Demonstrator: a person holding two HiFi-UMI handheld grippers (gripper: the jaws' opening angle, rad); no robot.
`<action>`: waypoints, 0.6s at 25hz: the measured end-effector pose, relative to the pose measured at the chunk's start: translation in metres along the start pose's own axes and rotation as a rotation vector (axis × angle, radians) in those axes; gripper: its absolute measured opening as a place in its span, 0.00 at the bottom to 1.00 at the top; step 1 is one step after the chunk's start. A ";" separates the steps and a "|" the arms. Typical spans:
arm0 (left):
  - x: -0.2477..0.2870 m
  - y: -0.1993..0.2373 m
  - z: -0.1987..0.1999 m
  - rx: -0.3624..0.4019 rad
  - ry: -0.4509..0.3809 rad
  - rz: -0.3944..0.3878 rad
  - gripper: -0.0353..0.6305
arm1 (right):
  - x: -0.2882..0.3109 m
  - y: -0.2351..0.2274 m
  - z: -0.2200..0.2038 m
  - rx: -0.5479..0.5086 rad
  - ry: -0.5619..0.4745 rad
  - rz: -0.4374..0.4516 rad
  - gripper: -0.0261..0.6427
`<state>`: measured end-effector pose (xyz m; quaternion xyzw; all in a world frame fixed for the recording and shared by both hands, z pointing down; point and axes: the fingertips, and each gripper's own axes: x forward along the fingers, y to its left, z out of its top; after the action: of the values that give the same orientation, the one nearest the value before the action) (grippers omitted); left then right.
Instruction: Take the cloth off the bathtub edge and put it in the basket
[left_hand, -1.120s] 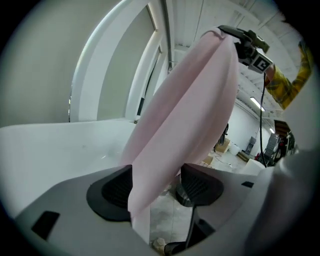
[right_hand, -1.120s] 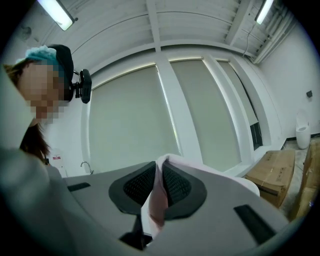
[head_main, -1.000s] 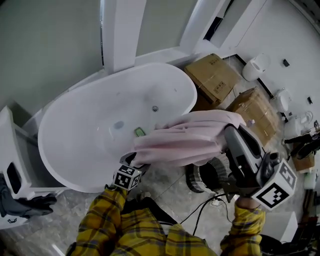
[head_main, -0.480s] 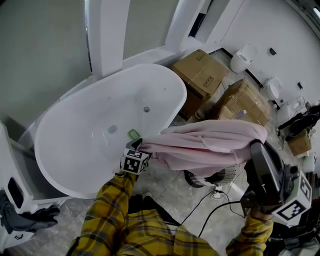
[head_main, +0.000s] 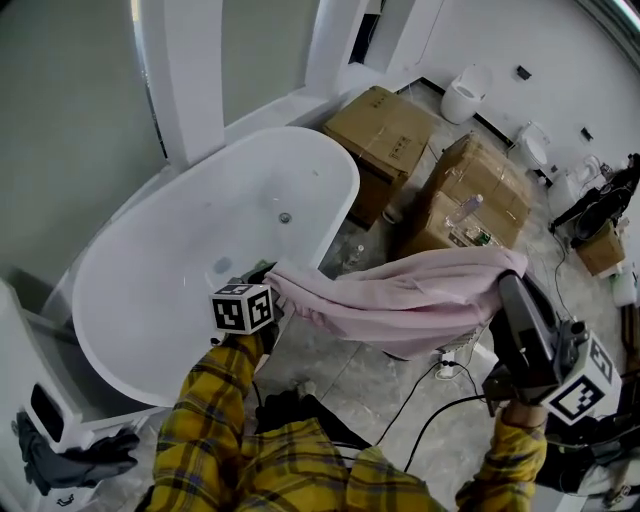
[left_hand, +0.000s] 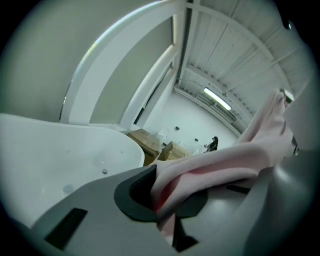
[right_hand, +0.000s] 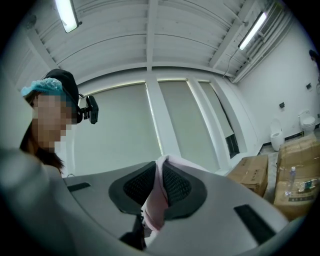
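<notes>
A pink cloth (head_main: 400, 295) hangs stretched between my two grippers, above the floor just right of the white bathtub (head_main: 200, 250). My left gripper (head_main: 270, 282) is shut on the cloth's left end, beside the tub's near rim. In the left gripper view the cloth (left_hand: 210, 167) bunches between the jaws of my left gripper (left_hand: 162, 195). My right gripper (head_main: 505, 288) is shut on the right end. A pink fold (right_hand: 160, 200) is pinched between the pads of my right gripper (right_hand: 159, 190). The cloth covers the basket; only a dark edge (head_main: 405, 352) shows beneath it.
Cardboard boxes (head_main: 385, 130) (head_main: 480, 200) stand right of the tub. Black cables (head_main: 430, 400) trail over the marble floor. A toilet (head_main: 468, 92) sits at the far wall. A dark glove (head_main: 70, 460) lies on a white unit at lower left.
The left gripper's jaws have shut on the cloth's left end. The cloth has come away from the tub and now sags between both grippers, farther right over the floor.
</notes>
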<state>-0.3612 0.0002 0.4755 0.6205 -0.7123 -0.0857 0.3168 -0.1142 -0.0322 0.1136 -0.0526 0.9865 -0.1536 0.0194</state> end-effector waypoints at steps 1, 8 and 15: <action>-0.005 -0.006 0.009 -0.031 -0.023 -0.030 0.09 | 0.000 -0.007 -0.003 0.002 -0.003 -0.021 0.13; -0.037 -0.059 0.067 -0.032 -0.124 -0.179 0.09 | -0.004 -0.041 -0.024 0.041 -0.016 -0.119 0.13; -0.056 -0.123 0.136 0.025 -0.211 -0.325 0.09 | -0.009 -0.059 -0.019 0.029 -0.072 -0.143 0.13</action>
<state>-0.3336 -0.0109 0.2858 0.7189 -0.6328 -0.1917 0.2146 -0.1005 -0.0811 0.1494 -0.1284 0.9766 -0.1669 0.0448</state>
